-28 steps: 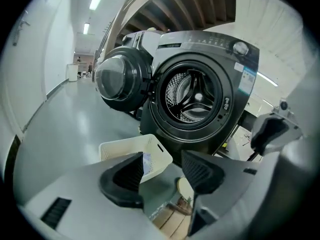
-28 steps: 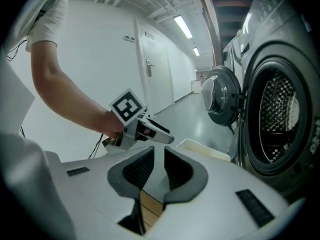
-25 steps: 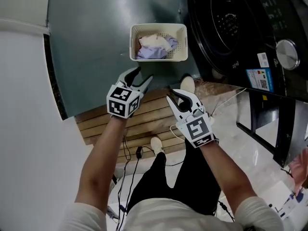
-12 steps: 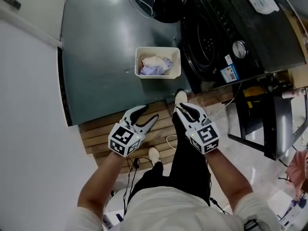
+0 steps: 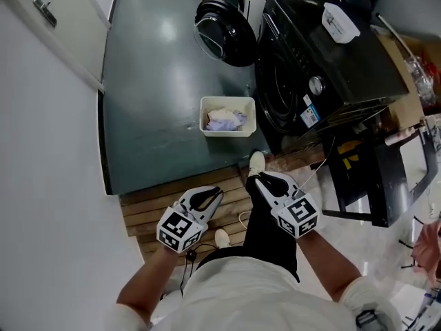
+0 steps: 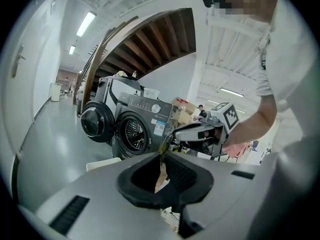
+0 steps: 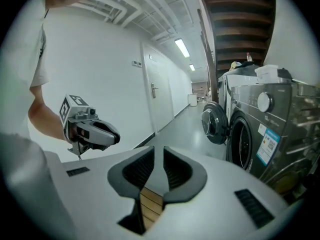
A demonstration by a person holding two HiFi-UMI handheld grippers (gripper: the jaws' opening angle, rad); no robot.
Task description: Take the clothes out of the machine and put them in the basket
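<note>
Black ribbed pads of the left gripper (image 6: pixel 162 157) have just been closing and now meet at the tips, with nothing caught between them. Those of the right gripper (image 7: pixel 159 148) are pressed almost together too, leaving only a thin slit, and are likewise empty. Both tools hang side by side before the person's waist, over a pale slatted wooden platform (image 5: pixel 148 209) where white shoes (image 5: pixel 257 163) stand and a loose white cable (image 5: pixel 241 218) trails.

Beyond the platform, on the grey-green floor (image 5: pixel 158 81), sits the small white perforated plastic basket (image 5: pixel 228 100). It is well apart from both grippers and just beside the front of the dark front-loading washing machine (image 5: pixel 331 67). Pale white and lilac clothes (image 5: pixel 224 119) lie bunched inside it, below the rim. The machine's round black door (image 5: pixel 224 23) stands swung open. What the left gripper view shows of the steel drum (image 6: pixel 134 134) looks bare, so the job seems finished or nearly so.

Trouble could come three ways:
- A small garment clinging deep in the drum, where no view reaches, would be left behind.
- The cable underfoot could snag a shoe stepping off the slats.
- The open door juts over the floor and could be knocked by a leg or a gripper going for the basket.
</note>
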